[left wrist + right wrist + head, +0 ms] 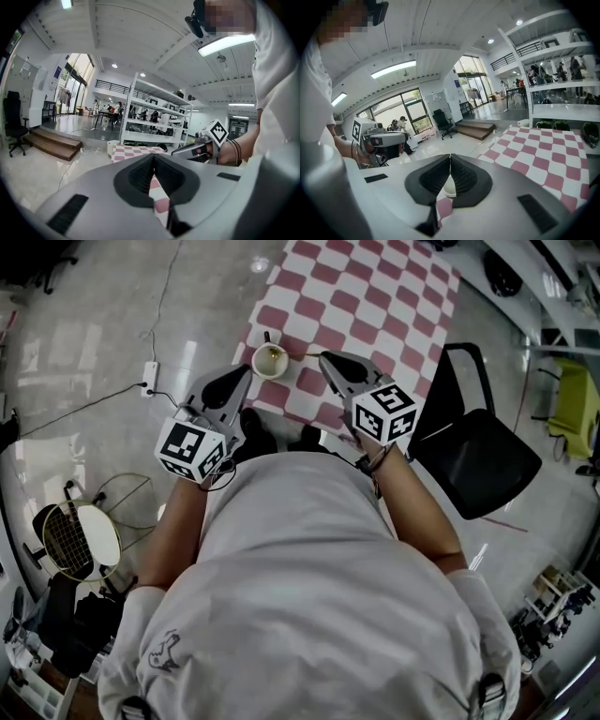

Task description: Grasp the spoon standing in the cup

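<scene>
Open cloth (375, 296) around cup (270, 360)

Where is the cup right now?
Head view: the cup sits on the checkered cloth by its near-left corner, between the tips of the left gripper and right gripper.

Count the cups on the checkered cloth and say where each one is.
1. The cup stands near the left front edge of the checkered cloth, just ahead of the left gripper; the person's body might hide others closer in.
</scene>
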Demonstrator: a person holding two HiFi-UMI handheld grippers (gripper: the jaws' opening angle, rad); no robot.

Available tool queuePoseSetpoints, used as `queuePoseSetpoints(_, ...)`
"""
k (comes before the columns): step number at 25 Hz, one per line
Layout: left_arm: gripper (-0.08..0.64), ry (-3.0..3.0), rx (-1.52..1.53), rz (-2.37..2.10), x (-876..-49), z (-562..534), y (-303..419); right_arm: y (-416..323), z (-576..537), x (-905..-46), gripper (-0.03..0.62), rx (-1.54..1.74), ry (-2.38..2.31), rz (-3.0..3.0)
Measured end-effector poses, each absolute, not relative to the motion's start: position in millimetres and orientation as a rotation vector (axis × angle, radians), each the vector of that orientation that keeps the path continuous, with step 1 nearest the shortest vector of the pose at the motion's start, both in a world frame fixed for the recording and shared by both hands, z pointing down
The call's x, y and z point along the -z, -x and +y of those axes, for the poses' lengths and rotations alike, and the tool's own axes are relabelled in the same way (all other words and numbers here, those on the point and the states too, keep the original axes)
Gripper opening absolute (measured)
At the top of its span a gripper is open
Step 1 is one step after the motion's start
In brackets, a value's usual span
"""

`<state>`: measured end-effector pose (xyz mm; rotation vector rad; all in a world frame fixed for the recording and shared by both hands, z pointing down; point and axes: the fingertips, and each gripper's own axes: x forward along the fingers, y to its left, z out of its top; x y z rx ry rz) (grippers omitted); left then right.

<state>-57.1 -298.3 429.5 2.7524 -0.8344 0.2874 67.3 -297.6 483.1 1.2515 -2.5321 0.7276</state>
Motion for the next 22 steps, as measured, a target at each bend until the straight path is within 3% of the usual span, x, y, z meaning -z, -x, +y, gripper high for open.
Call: queuePoseSetpoints(22, 0.014, -2.702, -0.267, -1.094, -404.9, -207.2, 49.4, -51.8, -241.5, -454.6, 0.034, -0.610, -0.959, -2.689)
